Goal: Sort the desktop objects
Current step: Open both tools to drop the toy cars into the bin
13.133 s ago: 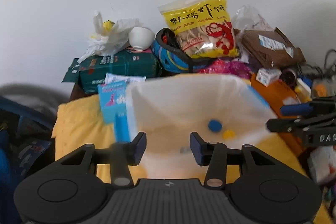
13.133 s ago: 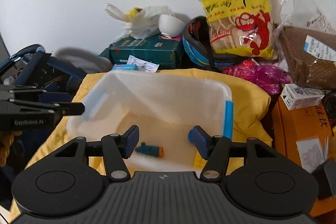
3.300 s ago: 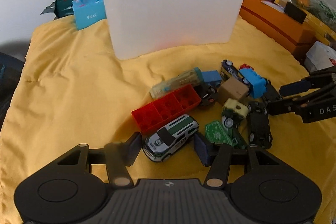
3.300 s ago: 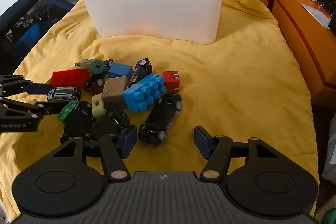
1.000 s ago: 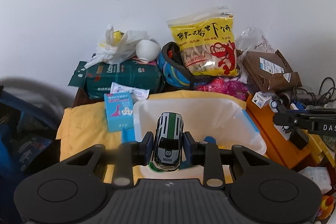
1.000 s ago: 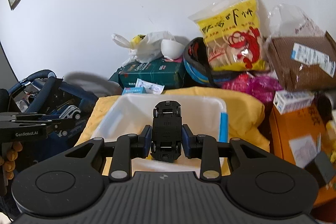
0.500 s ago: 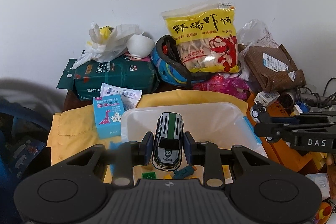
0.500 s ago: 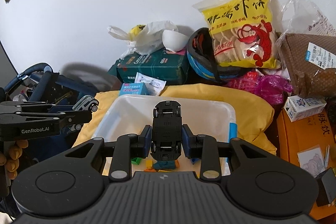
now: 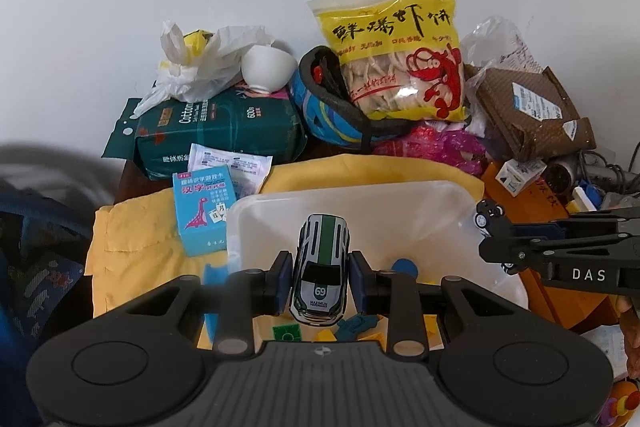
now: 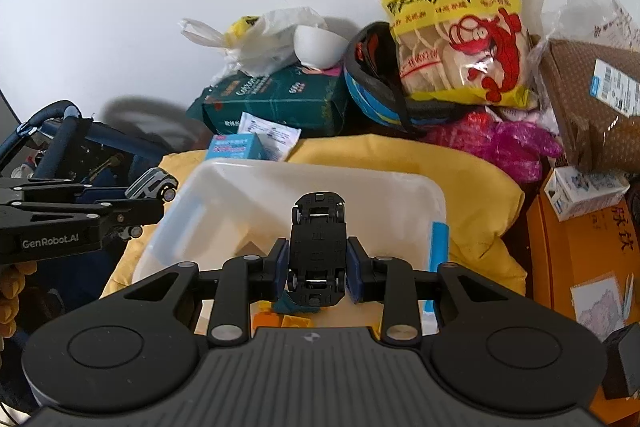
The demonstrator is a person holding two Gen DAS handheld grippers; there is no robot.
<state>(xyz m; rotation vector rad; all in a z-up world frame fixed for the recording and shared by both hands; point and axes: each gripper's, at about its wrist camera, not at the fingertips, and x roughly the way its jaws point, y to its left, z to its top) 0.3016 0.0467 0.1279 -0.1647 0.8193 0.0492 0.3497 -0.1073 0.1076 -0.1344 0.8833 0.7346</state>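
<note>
My left gripper (image 9: 319, 277) is shut on a silver toy car (image 9: 320, 269) with a green roof stripe and the number 69, held over the near part of the white plastic bin (image 9: 360, 195). My right gripper (image 10: 318, 269) is shut on a black toy car (image 10: 318, 247), belly up, over the same bin (image 10: 400, 187). Small toys lie on the bin floor: a blue disc (image 9: 405, 267), a green tile (image 9: 286, 331), a teal piece (image 9: 356, 325). Each gripper shows in the other's view, the right one (image 9: 560, 247) at right and the left one (image 10: 80, 215) at left.
The bin sits on a yellow cloth (image 9: 132, 231). Behind it are a light blue card box (image 9: 202, 213), a green tissue pack (image 9: 220, 131), a white bowl (image 9: 266, 69), a yellow snack bag (image 9: 396, 55) and a brown parcel (image 9: 532, 107). An orange box (image 10: 580, 259) stands at right.
Both grippers have moved forward and lower over the bin, each still holding its car. More of the bin floor and its toys shows now.
</note>
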